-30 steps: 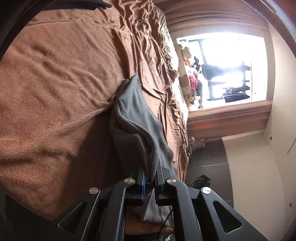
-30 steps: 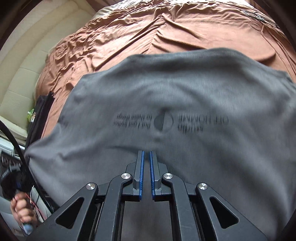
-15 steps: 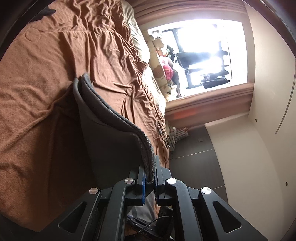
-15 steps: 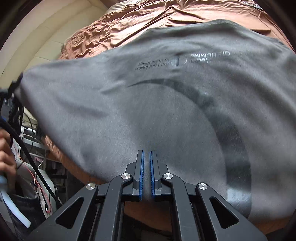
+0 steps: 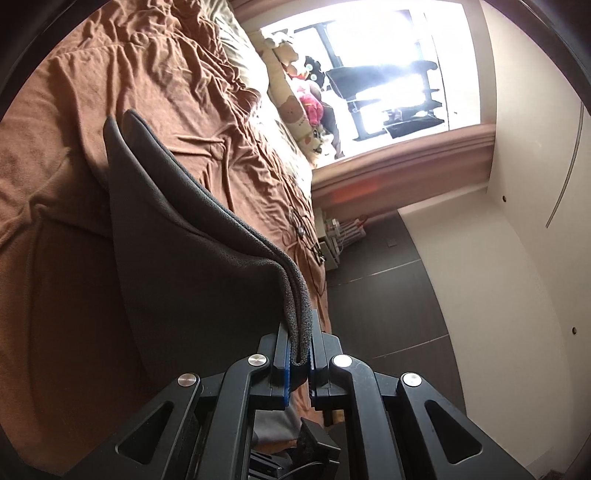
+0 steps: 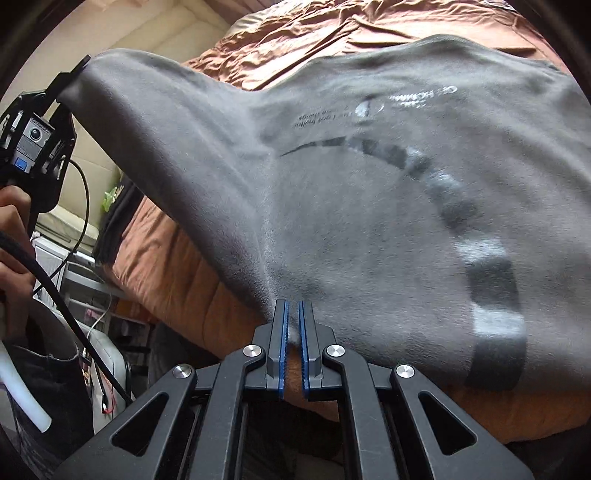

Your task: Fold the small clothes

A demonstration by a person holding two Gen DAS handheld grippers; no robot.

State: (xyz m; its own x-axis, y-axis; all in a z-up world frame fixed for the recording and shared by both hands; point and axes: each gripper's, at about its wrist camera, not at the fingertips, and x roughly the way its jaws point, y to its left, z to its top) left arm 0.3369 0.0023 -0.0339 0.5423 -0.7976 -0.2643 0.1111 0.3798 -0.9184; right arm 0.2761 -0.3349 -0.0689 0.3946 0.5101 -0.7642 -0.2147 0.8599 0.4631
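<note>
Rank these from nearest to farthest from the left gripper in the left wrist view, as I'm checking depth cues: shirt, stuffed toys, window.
1. Shirt: pinched in the left gripper, stretching left.
2. Stuffed toys: at the bed's far end, upper middle.
3. Window: behind the toys, top right.

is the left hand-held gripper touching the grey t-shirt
Touching. In the left wrist view the left hand-held gripper is shut on the grey t-shirt, with the doubled hem pinched between its blue pads.

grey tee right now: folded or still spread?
Spread, not folded: the grey printed T-shirt lies open over the brown blanket, near hem pinched by the left claw and right claw.
</note>
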